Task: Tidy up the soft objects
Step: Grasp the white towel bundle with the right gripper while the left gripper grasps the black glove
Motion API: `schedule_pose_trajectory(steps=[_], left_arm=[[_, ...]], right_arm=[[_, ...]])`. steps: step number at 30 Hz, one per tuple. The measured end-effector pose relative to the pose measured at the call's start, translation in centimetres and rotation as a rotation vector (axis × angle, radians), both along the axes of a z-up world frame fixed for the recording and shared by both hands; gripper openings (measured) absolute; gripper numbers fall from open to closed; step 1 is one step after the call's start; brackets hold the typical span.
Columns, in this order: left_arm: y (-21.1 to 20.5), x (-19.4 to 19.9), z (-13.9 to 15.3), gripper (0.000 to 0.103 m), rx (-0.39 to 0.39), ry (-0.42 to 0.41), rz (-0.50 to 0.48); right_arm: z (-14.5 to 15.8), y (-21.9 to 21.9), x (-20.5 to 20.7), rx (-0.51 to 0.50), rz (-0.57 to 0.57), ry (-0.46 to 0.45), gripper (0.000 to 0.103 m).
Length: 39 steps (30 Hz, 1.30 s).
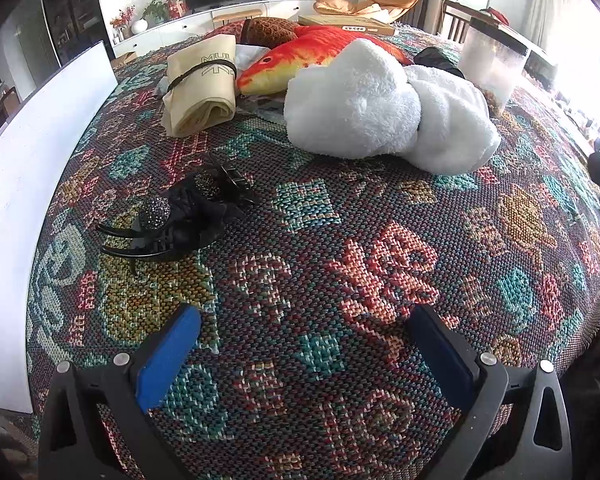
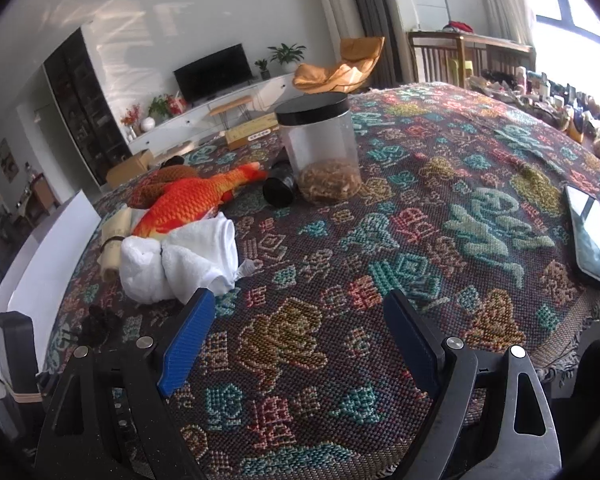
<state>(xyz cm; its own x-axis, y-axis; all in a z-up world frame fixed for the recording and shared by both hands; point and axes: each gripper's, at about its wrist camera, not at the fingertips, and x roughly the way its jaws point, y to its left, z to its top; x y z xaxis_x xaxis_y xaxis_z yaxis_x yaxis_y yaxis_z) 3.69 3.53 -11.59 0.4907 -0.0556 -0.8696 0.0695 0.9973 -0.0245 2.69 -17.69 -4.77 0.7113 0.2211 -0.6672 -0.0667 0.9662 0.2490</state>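
Towels first: one rolled white towel (image 1: 388,108), cinched at its middle so it stays bundled, lies on the table (image 1: 340,264) touching one orange plush fish (image 1: 300,60) behind it. One banded cloth bag (image 1: 204,88) sits left of the towel. Left tool (image 1: 304,344) and right tool (image 2: 300,332) both hover with fingers apart, gripping nothing.

Two low fisheye views across the patterned tablecloth (image 1: 320,240), both sharing the white towel (image 1: 380,108) and television wall.

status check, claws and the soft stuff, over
Left claw open, empty. Right claw open, empty. White towel untouched beside fish plush. Black hair clip lies near left claw.
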Motion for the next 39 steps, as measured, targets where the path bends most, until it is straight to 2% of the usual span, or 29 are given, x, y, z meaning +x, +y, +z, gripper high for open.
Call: schedule_pose_trajectory(steps=[2, 4, 6, 8, 10, 11, 12, 14, 15, 16, 18, 19, 22, 24, 26, 28, 31, 33, 34, 36, 37, 38, 39], left_arm=[[0.3, 0.0, 0.1, 0.103, -0.006, 0.018, -0.020], [0.8, -0.1, 0.2, 0.103, -0.024, 0.032, -0.035], [1.7, -0.3, 0.4, 0.103, -0.049, 0.039, -0.034], [2.6, -0.5, 0.5, 0.103, -0.080, 0.041, -0.027], [3.5, -0.6, 0.6, 0.103, -0.111, 0.044, -0.019], [3.9, -0.6, 0.7, 0.103, -0.127, 0.048, -0.017], [4.3, -0.6, 0.8, 0.103, -0.141, 0.052, -0.013], [5.2, -0.5, 0.9, 0.103, -0.160, 0.061, 0.000], [5.7, -0.5, 1.0, 0.103, -0.167, 0.062, 0.009], [6.2, -0.6, 1.0, 0.103, -0.174, 0.059, 0.020], [7.2, -0.6, 1.2, 0.103, -0.197, 0.054, 0.041], [7.7, -0.7, 1.3, 0.103, -0.214, 0.049, 0.051], [8.7, -0.8, 1.8, 0.103, -0.262, 0.031, 0.064], [8.9, -0.7, 2.3, 0.103, -0.261, 0.012, 0.052], [8.6, -0.1, 3.2, 0.103, -0.205, -0.014, 0.010], [8.0, 0.9, 4.2, 0.103, -0.100, -0.050, -0.044], [6.9, 2.5, 4.7, 0.103, -0.011, -0.086, -0.140], [6.4, 3.7, 3.8, 0.103, 0.035, -0.078, -0.194], [6.0, 4.3, 3.3, 0.103, 0.056, -0.068, -0.226], [5.2, 4.9, 2.2, 0.102, 0.082, -0.035, -0.278], [5.1, 5.1, 1.8, 0.100, 0.092, -0.024, -0.290], [5.0, 5.2, 1.5, 0.099, 0.100, -0.019, -0.296], [5.0, 5.4, 1.4, 0.098, 0.106, -0.018, -0.299]], right_arm=[[0.0, 1.8, 1.8, -0.036, 0.107, 0.017, 0.088], [0.8, 5.0, 3.6, -0.146, 0.250, 0.002, 0.088], [1.4, 9.0, 5.0, -0.321, 0.410, -0.023, 0.088], [0.7, 13.4, 5.9, -0.548, 0.560, -0.056, 0.088], [-1.5, 16.7, 7.0, -0.744, 0.638, -0.046, 0.088], [-2.6, 17.5, 7.9, -0.795, 0.642, -0.016, 0.087], [-3.2, 17.4, 8.9, -0.762, 0.649, 0.029, 0.085], [-2.6, 16.3, 9.7, -0.608, 0.587, 0.066, 0.079], [-2.1, 15.1, 9.9, -0.516, 0.554, 0.094, 0.053], [-1.6, 14.0, 9.8, -0.443, 0.516, 0.119, 0.044], [-0.8, 11.5, 8.7, -0.354, 0.446, 0.132, 0.037], [-0.4, 10.1, 8.2, -0.308, 0.411, 0.143, 0.037], [1.0, 4.3, 6.6, -0.082, 0.301, 0.191, 0.036], [1.8, 0.5, 5.6, 0.035, 0.225, 0.208, 0.036], [2.4, -3.4, 5.2, 0.155, 0.141, 0.223, 0.036], [2.9, -7.5, 5.3, 0.247, 0.027, 0.217, 0.036], [3.2, -12.6, 7.5, 0.292, -0.137, 0.189, 0.036], [2.6, -14.8, 10.0, 0.306, -0.185, 0.209, 0.038], [2.2, -15.5, 11.2, 0.282, -0.195, 0.236, 0.043], [1.4, -15.6, 13.1, 0.155, -0.186, 0.307, 0.055], [1.4, -15.2, 13.8, 0.086, -0.167, 0.321, 0.056], [2.0, -14.5, 14.1, 0.024, -0.138, 0.319, 0.057], [2.5, -14.0, 13.9, -0.031, -0.098, 0.305, 0.064]])
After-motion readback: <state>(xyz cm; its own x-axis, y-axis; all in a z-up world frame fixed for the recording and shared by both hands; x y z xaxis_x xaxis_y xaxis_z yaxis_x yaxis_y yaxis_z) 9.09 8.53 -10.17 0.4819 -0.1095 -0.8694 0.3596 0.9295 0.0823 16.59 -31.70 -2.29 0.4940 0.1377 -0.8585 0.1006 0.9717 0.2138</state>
